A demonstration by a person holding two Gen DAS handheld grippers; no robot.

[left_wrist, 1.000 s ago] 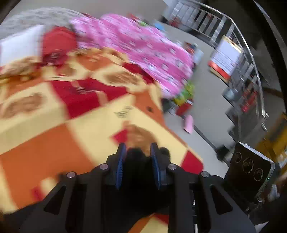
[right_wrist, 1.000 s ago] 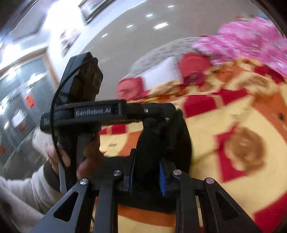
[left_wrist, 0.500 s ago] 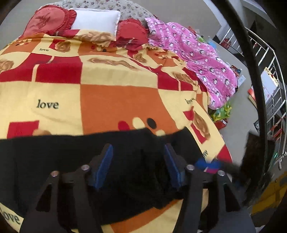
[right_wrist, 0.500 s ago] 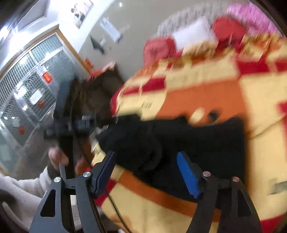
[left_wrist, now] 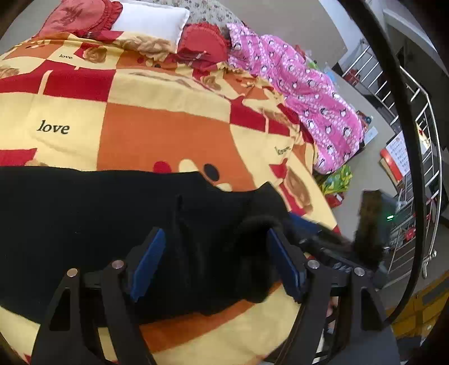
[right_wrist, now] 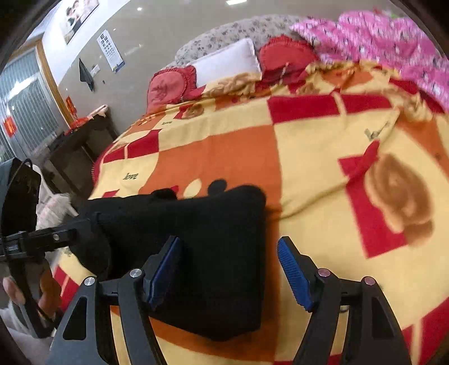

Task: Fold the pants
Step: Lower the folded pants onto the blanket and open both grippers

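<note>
The black pants (left_wrist: pixel 84 213) lie flat across the near part of a bed with an orange, yellow and red blanket (left_wrist: pixel 157 132). My left gripper (left_wrist: pixel 216 264) is open just above the pants' right end, with cloth between its blue pads but not pinched. In the right wrist view the pants (right_wrist: pixel 213 247) show as a folded black block with a square right edge. My right gripper (right_wrist: pixel 228 269) is open over that edge. The other gripper (right_wrist: pixel 42 238) reaches in from the left.
Red cushions (left_wrist: pixel 204 42) and a white pillow (left_wrist: pixel 148 19) sit at the head of the bed. A pink quilt (left_wrist: pixel 303 92) hangs off the far right side. A metal railing (left_wrist: pixel 421 118) stands right of the bed. A dark side table (right_wrist: pixel 81 140) stands left.
Both grippers were shut on the black pants a second ago and lifted them. They have since opened and the pants now lie laid down on the blanket.
</note>
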